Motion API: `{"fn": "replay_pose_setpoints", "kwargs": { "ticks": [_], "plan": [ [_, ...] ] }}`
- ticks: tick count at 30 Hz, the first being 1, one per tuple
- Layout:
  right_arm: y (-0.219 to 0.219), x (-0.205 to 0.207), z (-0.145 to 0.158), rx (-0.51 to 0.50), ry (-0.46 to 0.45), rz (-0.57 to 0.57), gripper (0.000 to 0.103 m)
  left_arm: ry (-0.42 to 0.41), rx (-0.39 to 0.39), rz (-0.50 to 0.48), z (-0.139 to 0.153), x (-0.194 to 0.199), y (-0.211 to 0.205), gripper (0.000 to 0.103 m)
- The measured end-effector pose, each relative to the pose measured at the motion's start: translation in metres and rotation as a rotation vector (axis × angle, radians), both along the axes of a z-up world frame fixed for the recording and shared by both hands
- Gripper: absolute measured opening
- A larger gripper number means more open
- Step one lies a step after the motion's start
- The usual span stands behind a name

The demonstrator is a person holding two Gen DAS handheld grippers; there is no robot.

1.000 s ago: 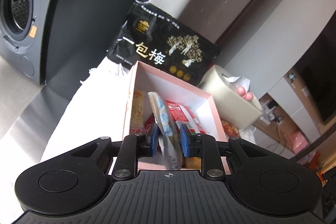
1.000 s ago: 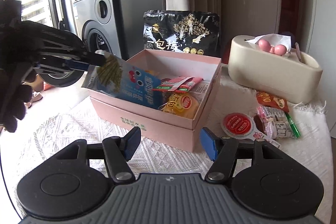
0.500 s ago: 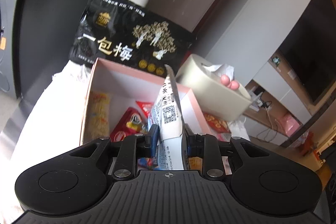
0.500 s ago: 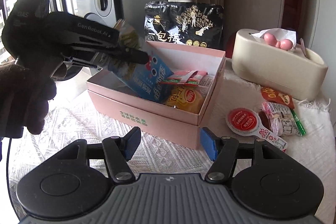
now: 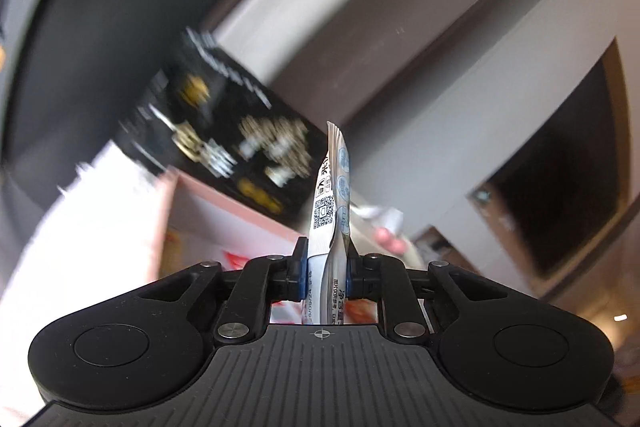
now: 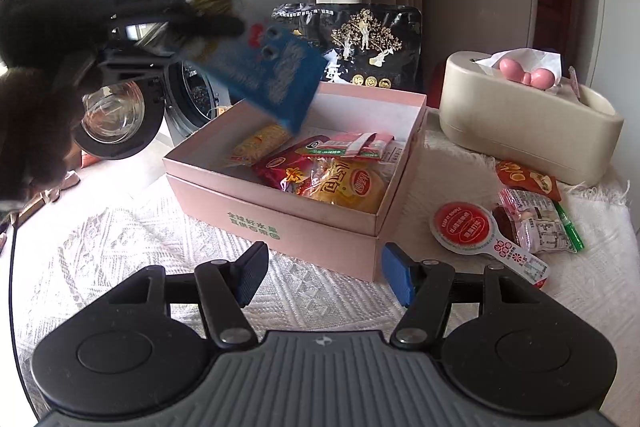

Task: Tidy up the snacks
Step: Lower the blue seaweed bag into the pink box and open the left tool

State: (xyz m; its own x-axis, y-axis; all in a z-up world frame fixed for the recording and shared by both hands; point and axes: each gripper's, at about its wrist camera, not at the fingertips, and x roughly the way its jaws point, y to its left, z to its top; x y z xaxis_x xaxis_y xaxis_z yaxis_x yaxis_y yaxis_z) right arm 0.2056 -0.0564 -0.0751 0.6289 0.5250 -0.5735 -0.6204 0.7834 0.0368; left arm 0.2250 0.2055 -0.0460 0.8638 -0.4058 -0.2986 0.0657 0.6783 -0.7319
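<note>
Snack packets [image 6: 320,175] in box [image 6: 304,227]

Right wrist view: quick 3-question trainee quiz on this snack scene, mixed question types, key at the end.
1. True or false: the blue snack packet lies flat inside the pink box.
2. What does the left gripper hold? A) blue snack packet B) tissue holder C) nothing
3. Fill in: the right gripper has its jaws ____.

Key:
1. False; it is held up above the box.
2. A
3. open, with nothing between them
</note>
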Motion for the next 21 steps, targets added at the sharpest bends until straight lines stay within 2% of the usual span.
{"fn": "replay_pose_setpoints", "kwargs": {
  "ticks": [1,2,5,8,10,13,17,19,21],
  "plan": [
    [0.000,-0.001,0.001,0.000,-0.001,0.003,0.063,0.030,-0.016,-0.025,-0.007,0.013,-0.003,0.020],
    [0.001,-0.003,0.002,0.000,-0.004,0.005,0.063,0.061,0.002,-0.025,-0.013,0.023,-0.006,0.022],
    [-0.002,-0.008,0.006,-0.010,-0.030,0.009,0.063,0.122,0.132,0.066,-0.024,0.036,-0.010,0.029],
    [-0.009,-0.014,0.010,-0.033,-0.074,0.003,0.063,0.087,0.137,0.124,-0.018,0.024,0.004,0.029],
    [-0.014,-0.014,0.009,-0.047,-0.088,-0.009,0.063,0.053,0.178,0.169,-0.007,0.013,0.009,0.029],
    [-0.021,-0.006,0.004,-0.050,-0.069,-0.037,0.063,0.008,0.285,0.174,0.011,0.000,0.004,0.029],
    [-0.030,0.002,-0.001,-0.038,-0.044,-0.083,0.063,0.078,0.466,0.150,0.019,0.003,-0.014,0.029],
    [-0.036,0.002,-0.002,-0.042,-0.048,-0.096,0.063,0.090,0.477,0.193,0.017,0.000,-0.014,0.029],
    [-0.043,0.001,-0.003,-0.047,-0.056,-0.110,0.063,0.088,0.436,0.249,0.016,-0.005,-0.005,0.029]
  ]
}}
